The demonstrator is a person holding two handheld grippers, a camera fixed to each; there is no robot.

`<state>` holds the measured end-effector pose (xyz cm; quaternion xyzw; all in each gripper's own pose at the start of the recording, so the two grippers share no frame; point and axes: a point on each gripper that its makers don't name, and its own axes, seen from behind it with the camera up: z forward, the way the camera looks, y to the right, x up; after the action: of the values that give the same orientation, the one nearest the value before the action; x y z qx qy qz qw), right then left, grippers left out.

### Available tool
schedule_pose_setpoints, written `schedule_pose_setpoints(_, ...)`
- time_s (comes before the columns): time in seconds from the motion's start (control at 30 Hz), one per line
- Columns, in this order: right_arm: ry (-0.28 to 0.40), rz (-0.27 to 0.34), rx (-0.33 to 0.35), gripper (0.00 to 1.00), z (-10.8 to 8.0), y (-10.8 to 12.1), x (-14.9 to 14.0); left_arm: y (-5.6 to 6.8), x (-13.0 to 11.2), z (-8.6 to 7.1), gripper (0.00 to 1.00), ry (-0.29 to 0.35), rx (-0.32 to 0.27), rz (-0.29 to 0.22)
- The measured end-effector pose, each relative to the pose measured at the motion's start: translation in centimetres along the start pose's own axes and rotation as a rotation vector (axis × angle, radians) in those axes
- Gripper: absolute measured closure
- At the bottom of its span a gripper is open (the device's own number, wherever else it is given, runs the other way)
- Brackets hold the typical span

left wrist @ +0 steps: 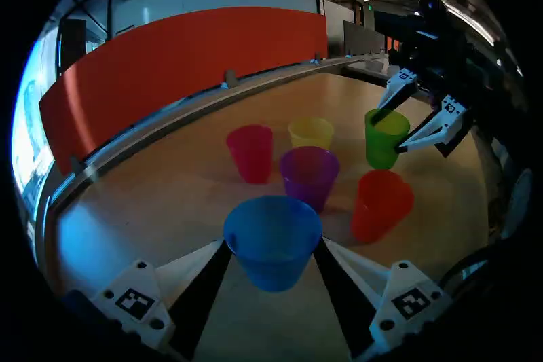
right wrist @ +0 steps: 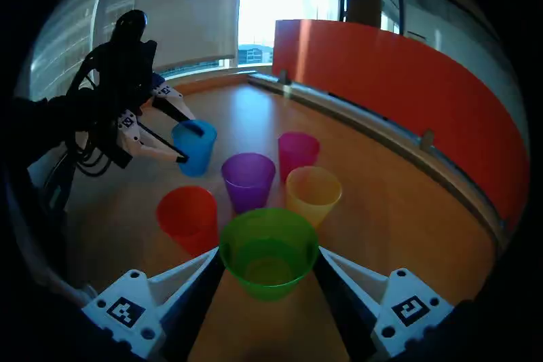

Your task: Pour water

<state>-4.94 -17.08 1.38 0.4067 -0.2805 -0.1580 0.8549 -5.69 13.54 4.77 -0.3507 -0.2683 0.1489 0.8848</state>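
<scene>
Blue cup (left wrist: 273, 260) clamped in left gripper (left wrist: 273, 243), green cup (right wrist: 269, 267) clamped in right gripper (right wrist: 269, 252)

In the left gripper view, held nearest cup (left wrist: 273, 226) between the left gripper's (left wrist: 273, 242) fingers, and far-right cup (left wrist: 384, 141) between the right gripper's (left wrist: 390, 132) fingers. Between them on the worktop (left wrist: 170, 185), stood back-left cup (left wrist: 251, 153) beside back-right cup (left wrist: 311, 132), middle cup (left wrist: 309, 177) just before both, and front-right cup (left wrist: 380, 206) right of it.
</scene>
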Motion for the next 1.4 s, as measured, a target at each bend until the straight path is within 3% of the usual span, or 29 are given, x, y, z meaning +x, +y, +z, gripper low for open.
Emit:
schedule_pose_setpoints(0.8,-0.022,0.028,0.014,0.09,2.1,-0.5,-1.9,0.9,-1.4,1.6,0.15,-0.005,-0.030,-0.017)
schedule_pose_setpoints(1.4,-0.013,0.037,0.007,0.09,1.6,-0.7,-3.3,0.8,-2.1,1.1,0.15,0.015,-0.035,-0.045)
